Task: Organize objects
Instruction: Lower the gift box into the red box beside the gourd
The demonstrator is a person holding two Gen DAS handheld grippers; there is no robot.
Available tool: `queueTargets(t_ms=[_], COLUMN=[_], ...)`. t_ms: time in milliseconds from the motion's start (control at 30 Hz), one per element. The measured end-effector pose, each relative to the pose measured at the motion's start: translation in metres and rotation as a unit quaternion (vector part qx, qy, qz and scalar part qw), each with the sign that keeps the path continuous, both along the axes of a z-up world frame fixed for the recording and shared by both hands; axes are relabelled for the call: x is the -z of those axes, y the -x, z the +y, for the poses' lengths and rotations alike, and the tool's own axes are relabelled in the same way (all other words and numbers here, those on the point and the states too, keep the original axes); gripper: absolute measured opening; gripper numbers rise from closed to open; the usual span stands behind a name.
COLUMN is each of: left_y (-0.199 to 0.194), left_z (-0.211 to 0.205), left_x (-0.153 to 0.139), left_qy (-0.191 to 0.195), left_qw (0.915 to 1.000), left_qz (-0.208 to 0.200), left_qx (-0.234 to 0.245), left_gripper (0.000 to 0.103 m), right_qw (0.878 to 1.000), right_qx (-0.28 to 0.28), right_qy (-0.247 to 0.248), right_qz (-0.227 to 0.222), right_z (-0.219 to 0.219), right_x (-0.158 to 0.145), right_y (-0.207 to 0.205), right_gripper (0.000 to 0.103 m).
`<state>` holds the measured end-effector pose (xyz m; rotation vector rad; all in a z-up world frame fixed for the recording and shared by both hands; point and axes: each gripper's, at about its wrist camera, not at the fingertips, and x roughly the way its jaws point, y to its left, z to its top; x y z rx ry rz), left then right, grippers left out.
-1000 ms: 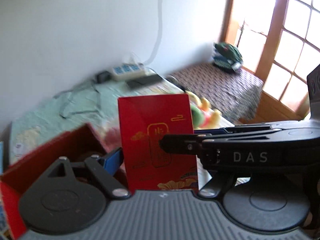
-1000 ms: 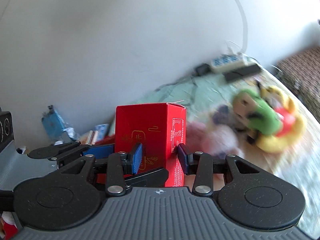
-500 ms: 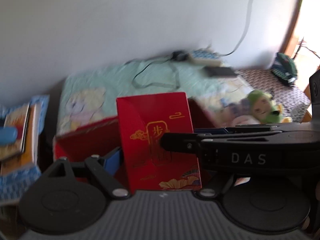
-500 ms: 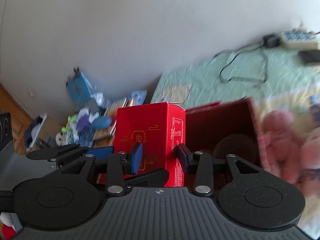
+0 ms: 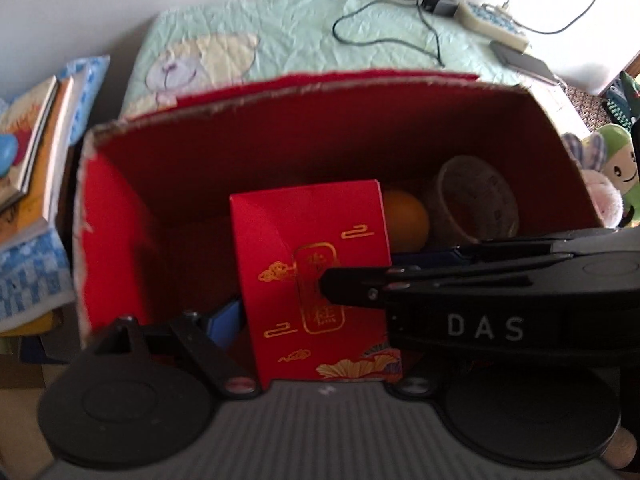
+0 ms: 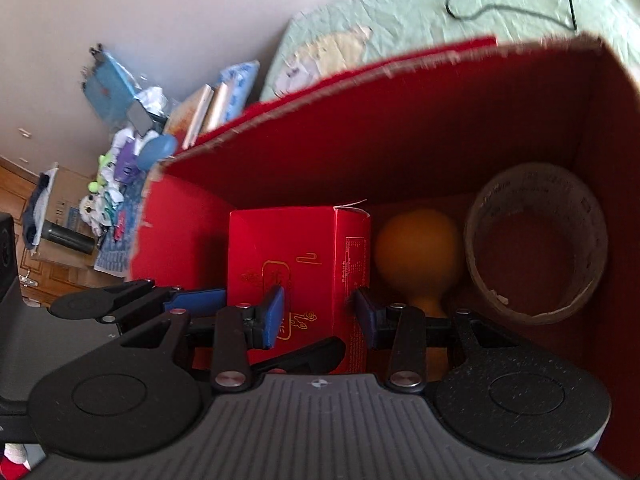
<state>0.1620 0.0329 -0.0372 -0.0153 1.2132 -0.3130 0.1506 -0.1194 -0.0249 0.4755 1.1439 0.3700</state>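
Both views now look down into the bin [image 5: 120, 208]; before, they faced the wall. Your left hand-held gripper [image 5: 316, 316] and right hand-held gripper [image 6: 320, 316] clamp the carton [image 6: 288, 264] above it. Light, crushable card: squeeze flat sides gently.

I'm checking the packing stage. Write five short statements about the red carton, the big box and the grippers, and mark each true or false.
1. Both grippers hold the small red carton. True: the left gripper and right gripper each clamp it.
2. The big red box is empty. False: it holds things.
3. A tape roll lies in the box. True.
4. The orange bulb sits outside the box. False: it is inside, beside the carton.
5. The carton is blue. False: red with gold print.
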Motion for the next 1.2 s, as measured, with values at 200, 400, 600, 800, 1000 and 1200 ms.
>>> queueTargets(t_ms=[200,400,600,800,1000,1200], left_y=[-0.006,-0.007,-0.01,-0.011,-0.011,-0.02], left_z=[-0.001,-0.006,-0.009,-0.009,-0.016,-0.013], left_x=[0.006,0.007,0.006,0.005,0.005,0.011], left_qy=[0.002,-0.003,-0.008,-0.014,-0.042,-0.034], left_qw=[0.9996,0.9994,0.9995,0.9995,0.9984,0.9987], left_qz=[0.029,0.034,0.029,0.025,0.006,0.019], left_qx=[-0.007,-0.001,0.006,0.012,0.036,0.032], left_gripper=[0.082,0.082,0.082,0.084,0.085,0.09], right_qw=[1.0,0.999,0.998,0.998,0.998,0.996], right_qx=[0.005,0.034,0.044,0.051,0.057,0.084], right_qy=[0.004,-0.003,-0.007,-0.004,-0.004,-0.021], right_qz=[0.015,0.022,0.034,0.03,0.026,-0.019], right_z=[0.0,-0.007,-0.012,-0.012,-0.015,-0.026], right_x=[0.004,0.006,0.009,0.008,0.008,0.003], right_y=[-0.003,-0.001,-0.002,0.0,0.001,0.011], right_gripper=[0.043,0.042,0.042,0.042,0.039,0.035])
